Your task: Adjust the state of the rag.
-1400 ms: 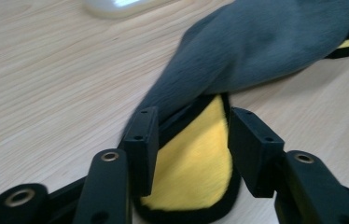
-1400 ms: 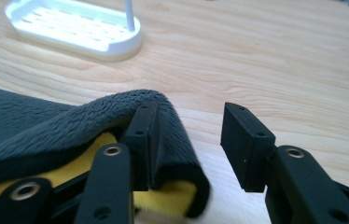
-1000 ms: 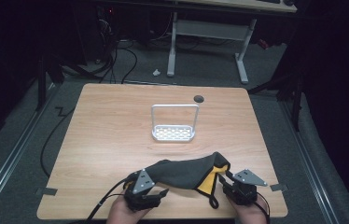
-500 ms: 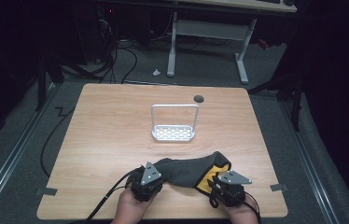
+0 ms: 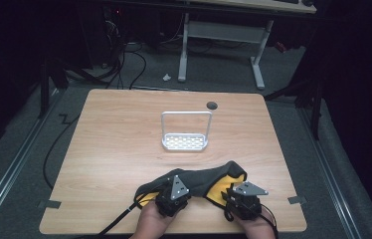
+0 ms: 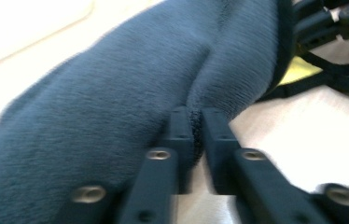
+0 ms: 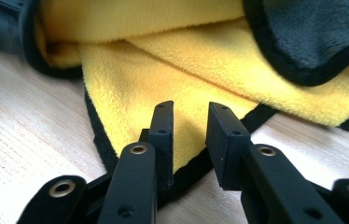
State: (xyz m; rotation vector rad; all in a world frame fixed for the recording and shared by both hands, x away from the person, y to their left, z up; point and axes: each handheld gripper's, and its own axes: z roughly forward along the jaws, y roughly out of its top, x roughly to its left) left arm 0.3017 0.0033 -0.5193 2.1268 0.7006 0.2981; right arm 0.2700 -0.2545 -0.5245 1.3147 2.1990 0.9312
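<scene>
Since the earlier frames both grippers have drawn closer together along the near edge, and the cloth has bunched into a shorter, thicker heap between them.

Cloth: plush microfibre, dark grey on one face, yellow on the other, bound in a black hem. It lies crumpled on the table near the front edge, grey face mostly up, yellow folds showing at its right end.

Left gripper: black jaws pressed nearly together, pinching a raised ridge of the grey pile. Seen from above, it sits over the cloth's left end, grey three-cornered plate on top, cable trailing off the near edge.

Right gripper: jaws slightly parted, low over the table, straddling the hemmed yellow edge, which lies between them; whether the pads touch it cannot be told. From above it sits at the cloth's right end.

Hands: both enter from the bottom, wrapped around the gripper bodies.

Table: pale wood-grain top, rounded corners, small dark round hole near the far edge.

Rack: white, perforated flat base with an upright wire hoop, standing mid-table, well apart from the cloth.
</scene>
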